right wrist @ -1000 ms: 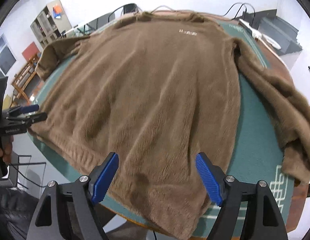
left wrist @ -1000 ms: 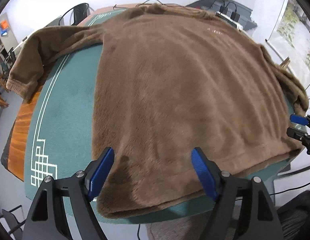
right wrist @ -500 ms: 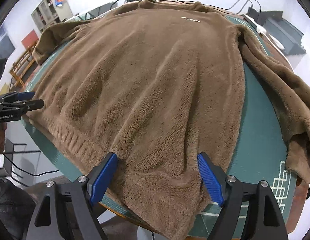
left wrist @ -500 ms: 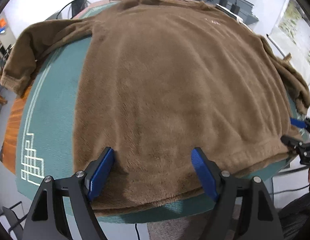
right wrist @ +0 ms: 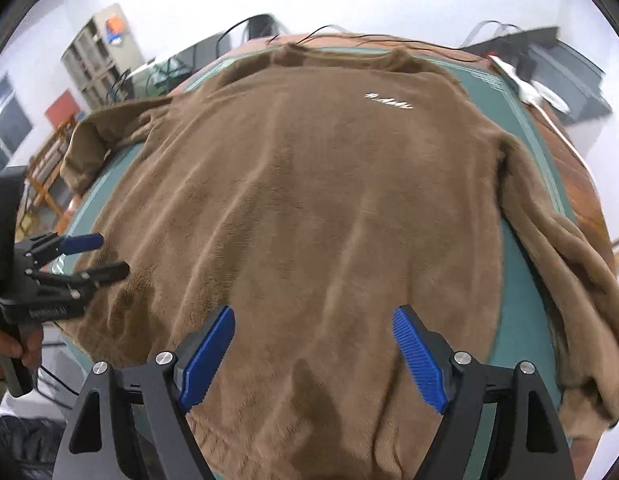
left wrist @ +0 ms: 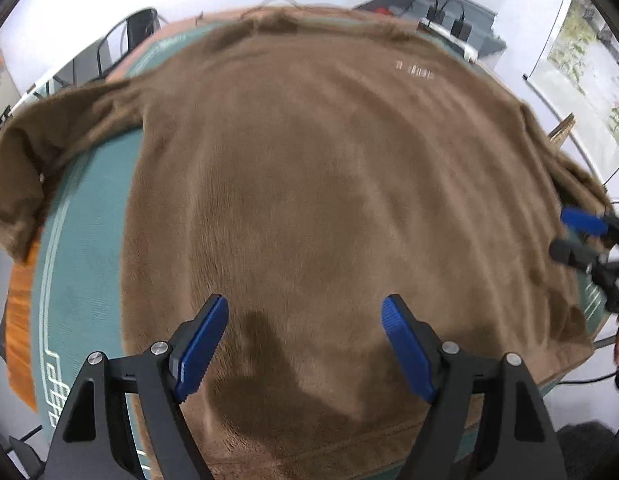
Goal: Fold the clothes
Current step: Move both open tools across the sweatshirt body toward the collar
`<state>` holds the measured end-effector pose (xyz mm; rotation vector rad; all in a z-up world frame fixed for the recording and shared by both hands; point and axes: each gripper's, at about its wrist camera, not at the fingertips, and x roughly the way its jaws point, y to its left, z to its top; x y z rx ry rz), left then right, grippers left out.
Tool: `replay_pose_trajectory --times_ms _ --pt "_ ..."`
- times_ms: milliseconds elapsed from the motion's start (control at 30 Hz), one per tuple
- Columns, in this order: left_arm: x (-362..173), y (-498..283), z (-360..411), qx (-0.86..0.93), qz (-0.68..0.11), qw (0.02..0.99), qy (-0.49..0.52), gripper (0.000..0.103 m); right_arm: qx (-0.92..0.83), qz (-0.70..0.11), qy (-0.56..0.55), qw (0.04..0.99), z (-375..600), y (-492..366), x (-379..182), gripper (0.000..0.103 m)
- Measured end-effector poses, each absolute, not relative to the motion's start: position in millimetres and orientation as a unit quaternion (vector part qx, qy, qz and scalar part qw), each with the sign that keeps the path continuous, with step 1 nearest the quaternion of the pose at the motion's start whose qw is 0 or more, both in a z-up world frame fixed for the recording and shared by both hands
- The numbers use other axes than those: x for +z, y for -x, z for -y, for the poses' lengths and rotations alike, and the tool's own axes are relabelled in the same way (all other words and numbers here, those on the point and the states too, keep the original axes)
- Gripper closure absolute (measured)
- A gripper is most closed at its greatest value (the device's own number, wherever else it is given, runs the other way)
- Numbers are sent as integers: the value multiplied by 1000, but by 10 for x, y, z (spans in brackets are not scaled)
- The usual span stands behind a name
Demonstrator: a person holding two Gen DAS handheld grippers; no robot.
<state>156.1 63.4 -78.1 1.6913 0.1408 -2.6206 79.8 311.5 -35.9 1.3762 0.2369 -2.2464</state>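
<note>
Brown fleece sweater [left wrist: 329, 200] lies flat, front up, on the green mat [left wrist: 85, 240], filling the middle of both views; hem at the bottom of the frame, collar at the top. Nothing folded yet by the look of it

Left gripper [left wrist: 305, 344] spread wide over the hem area at bottom centre of its view, nothing pinched. Right gripper [right wrist: 313, 354] same: jaws spread, over the hem, empty. In the right wrist view the left gripper also shows at mid left, over the sweater's side edge

Step in hand, my read: take the hem at two spots for the first fold
- pinch both layers at the hem, not just pile off the top
- grips well apart and level with each other so the fold line runs straight
- thick plush, probably bulky and springy; close fully before lifting

Around:
- one sleeve [left wrist: 25, 168] hangs over the mat edge at left of the left view, the other sleeve [right wrist: 569, 280] bunched at right of the right view; likely need folding in first or they'll drag
- cables [right wrist: 349, 38] just behind the collar at top, keep the cloth off them
- shelf [right wrist: 97, 64] upper left, well clear
</note>
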Motion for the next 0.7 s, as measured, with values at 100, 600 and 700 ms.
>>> replay_pose_trajectory --times_ms 100,600,700 --pt "-935 -1684 -545 -832 -60 18 -552 21 -808 -113 -517 259 -2954 -779 -451 20" --pt "-59 -1640 -21 -867 -136 38 -477 20 -776 -191 -532 280 -2862 -754 -556 12" --pt "564 -1451 246 -896 -158 45 -413 20 -813 -158 -497 259 -2976 -378 -145 12"
